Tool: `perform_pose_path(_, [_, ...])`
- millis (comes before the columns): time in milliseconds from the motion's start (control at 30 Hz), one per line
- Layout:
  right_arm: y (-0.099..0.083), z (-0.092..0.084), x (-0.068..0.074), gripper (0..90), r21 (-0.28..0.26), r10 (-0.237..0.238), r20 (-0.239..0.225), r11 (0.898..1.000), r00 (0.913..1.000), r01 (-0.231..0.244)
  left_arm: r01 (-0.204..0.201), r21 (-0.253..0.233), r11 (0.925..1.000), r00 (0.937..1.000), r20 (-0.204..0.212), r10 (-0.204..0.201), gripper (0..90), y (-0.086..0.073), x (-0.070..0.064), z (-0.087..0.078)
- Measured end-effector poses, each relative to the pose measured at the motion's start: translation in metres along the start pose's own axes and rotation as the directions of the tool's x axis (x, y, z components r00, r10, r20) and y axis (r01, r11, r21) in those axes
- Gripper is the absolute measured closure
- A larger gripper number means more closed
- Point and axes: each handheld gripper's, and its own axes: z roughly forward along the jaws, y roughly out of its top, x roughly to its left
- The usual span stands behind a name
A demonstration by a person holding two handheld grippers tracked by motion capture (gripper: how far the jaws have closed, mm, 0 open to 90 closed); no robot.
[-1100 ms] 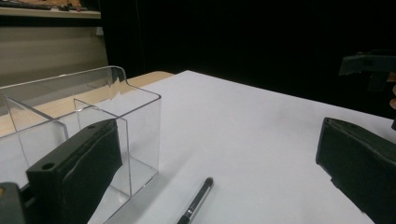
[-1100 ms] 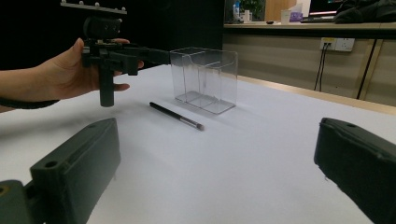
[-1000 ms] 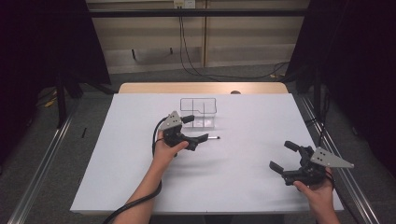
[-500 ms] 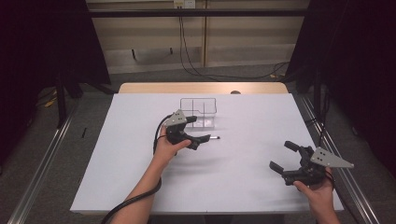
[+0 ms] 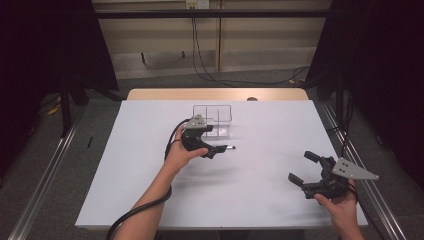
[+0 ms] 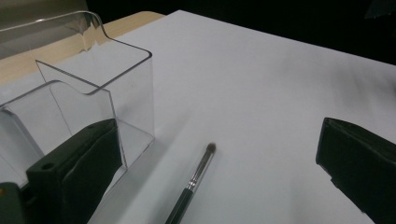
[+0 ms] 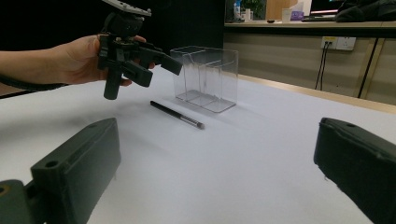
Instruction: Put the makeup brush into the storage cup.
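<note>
A white rectangular table (image 5: 150, 190) carries a clear plastic compartmented organizer box (image 5: 214, 120) near its far edge. The left gripper (image 5: 210, 139) hangs above the table just in front of the box, jaws spread wide and holding nothing. The right gripper (image 5: 306, 167) sits well apart at the near right corner, jaws likewise spread and empty. A slim black-handled makeup brush (image 6: 194, 179) lies flat on the table beside the box, between the left gripper's jaws.
</note>
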Motion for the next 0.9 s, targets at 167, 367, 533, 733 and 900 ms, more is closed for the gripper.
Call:
perform_pose_path(167, [0.001,-0.001,0.000,0.5,-0.004,0.003,-0.003,1.000,1.0000,-0.003,-0.009,0.059,0.9982,1.0000,0.004,0.009,0.0,0.002,0.001,0.003])
perform_pose_path(367, [0.001,-0.002,-0.001,0.5,-0.006,0.005,0.001,1.000,1.0000,-0.005,-0.011,0.119,0.9929,0.9998,0.016,0.010,0.0,0.005,0.004,0.004])
perform_pose_path(533, [0.001,-0.002,0.000,0.5,-0.006,0.005,0.001,1.000,1.0000,-0.005,-0.031,0.178,0.9836,0.9995,0.016,0.028,0.0,0.007,0.005,0.005])
perform_pose_path(733, [0.001,-0.002,0.000,0.5,-0.006,0.001,0.001,1.000,1.0000,-0.001,-0.032,0.218,0.9754,0.9994,0.015,0.030,0.0,0.012,0.007,0.007])
perform_pose_path(900, [0.001,-0.002,0.000,0.5,-0.009,0.007,0.001,1.000,1.0000,-0.007,-0.051,0.260,0.9642,0.9986,0.024,0.047,0.0,0.016,0.008,0.008])
